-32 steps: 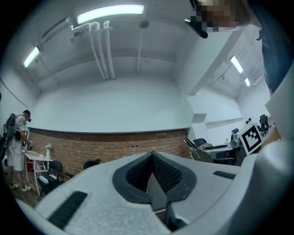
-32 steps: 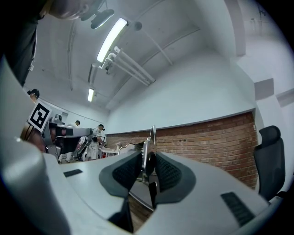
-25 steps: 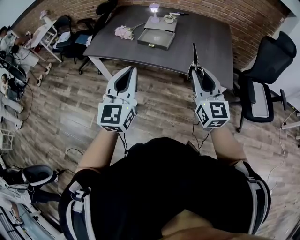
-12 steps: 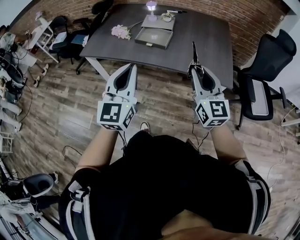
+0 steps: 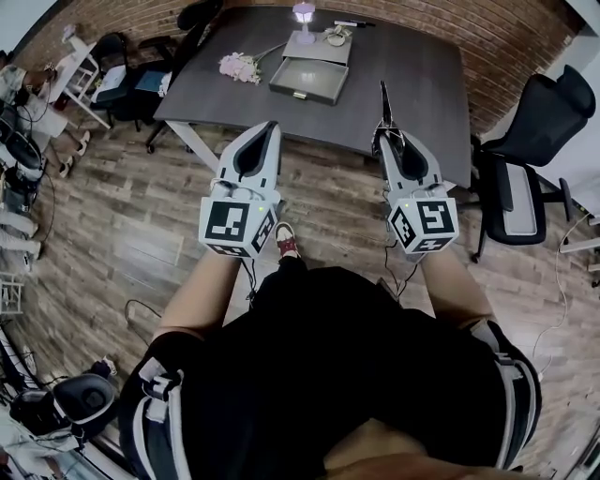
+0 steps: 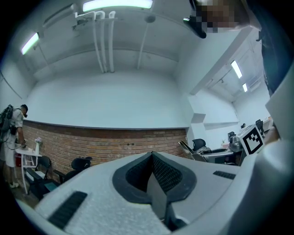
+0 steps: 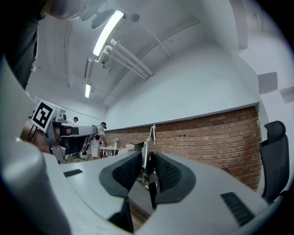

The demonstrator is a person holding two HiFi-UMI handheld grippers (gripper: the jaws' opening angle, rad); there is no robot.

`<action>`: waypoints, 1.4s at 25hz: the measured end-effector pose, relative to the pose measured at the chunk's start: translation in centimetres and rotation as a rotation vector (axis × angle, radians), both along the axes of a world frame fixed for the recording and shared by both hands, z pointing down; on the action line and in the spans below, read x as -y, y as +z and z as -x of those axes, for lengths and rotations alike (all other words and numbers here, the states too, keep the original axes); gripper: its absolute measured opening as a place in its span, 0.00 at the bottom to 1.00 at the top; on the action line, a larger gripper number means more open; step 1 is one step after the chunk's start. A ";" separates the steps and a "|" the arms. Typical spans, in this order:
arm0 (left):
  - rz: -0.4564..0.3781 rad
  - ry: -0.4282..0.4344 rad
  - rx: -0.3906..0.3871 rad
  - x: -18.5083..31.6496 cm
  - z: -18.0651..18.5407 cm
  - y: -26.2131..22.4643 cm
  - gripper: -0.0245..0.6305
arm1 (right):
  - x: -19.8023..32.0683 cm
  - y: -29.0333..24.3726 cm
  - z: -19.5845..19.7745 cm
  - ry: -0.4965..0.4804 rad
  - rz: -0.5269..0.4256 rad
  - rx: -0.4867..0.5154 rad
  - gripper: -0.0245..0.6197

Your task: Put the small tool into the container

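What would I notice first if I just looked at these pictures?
Two big white grippers stick out in front of the person. The left gripper is shut and empty, and the right gripper pinches a thin small tool that pokes up. Beyond them, a dark table holds an open grey container and pink flowers, with a brick wall behind.

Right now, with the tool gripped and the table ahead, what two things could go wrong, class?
The small tool juts beyond the right gripper, held only by its base; it might pivot or slip. The container sits close to the flowers and lamp, so a reach could knock them.
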State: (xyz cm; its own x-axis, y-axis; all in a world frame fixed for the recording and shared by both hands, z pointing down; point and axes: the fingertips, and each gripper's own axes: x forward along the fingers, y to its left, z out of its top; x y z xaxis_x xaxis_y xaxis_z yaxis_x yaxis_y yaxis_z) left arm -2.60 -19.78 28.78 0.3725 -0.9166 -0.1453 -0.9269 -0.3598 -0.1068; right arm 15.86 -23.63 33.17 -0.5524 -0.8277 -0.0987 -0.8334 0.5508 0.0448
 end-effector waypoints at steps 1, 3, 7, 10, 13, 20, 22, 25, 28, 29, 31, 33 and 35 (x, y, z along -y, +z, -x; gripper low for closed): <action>0.000 0.002 -0.001 0.7 0.3 0.1 0.05 | 0.6 0.1 0.3 0.000 0.001 -0.003 0.18; 0.004 0.002 -0.008 2.3 1.1 0.2 0.05 | 2.2 0.2 1.1 0.001 0.005 -0.007 0.18; 0.028 -0.002 -0.029 6.1 3.3 0.7 0.05 | 5.8 0.6 3.1 0.003 0.030 -0.031 0.18; 0.041 0.011 -0.040 8.7 4.8 1.0 0.05 | 8.1 1.0 4.5 0.012 0.049 -0.052 0.18; 0.057 0.025 -0.055 11.2 6.6 1.5 0.05 | 10.4 1.4 5.8 0.038 0.063 -0.067 0.18; 0.093 0.049 -0.081 17.3 11.1 2.5 0.05 | 15.9 1.3 9.4 0.078 0.079 -0.104 0.18; 0.096 0.059 -0.081 19.0 12.5 2.5 0.05 | 17.5 1.4 10.7 0.088 0.085 -0.112 0.18; 0.096 0.073 -0.080 21.4 14.4 2.4 0.05 | 19.6 1.5 12.7 0.101 0.095 -0.119 0.18; 0.098 0.086 -0.085 23.7 16.2 2.6 0.05 | 21.5 1.8 14.6 0.114 0.104 -0.123 0.18; 0.102 0.091 -0.090 24.4 16.6 2.8 0.05 | 22.1 1.9 15.1 0.117 0.109 -0.126 0.18; 0.110 0.101 -0.101 25.6 17.4 3.1 0.05 | 23.1 2.3 16.1 0.120 0.117 -0.135 0.18; 0.115 0.109 -0.112 26.7 17.9 3.5 0.05 | 23.8 2.6 16.8 0.123 0.125 -0.140 0.18; 0.123 0.121 -0.123 27.6 17.9 3.9 0.05 | 24.3 2.9 17.1 0.129 0.134 -0.146 0.18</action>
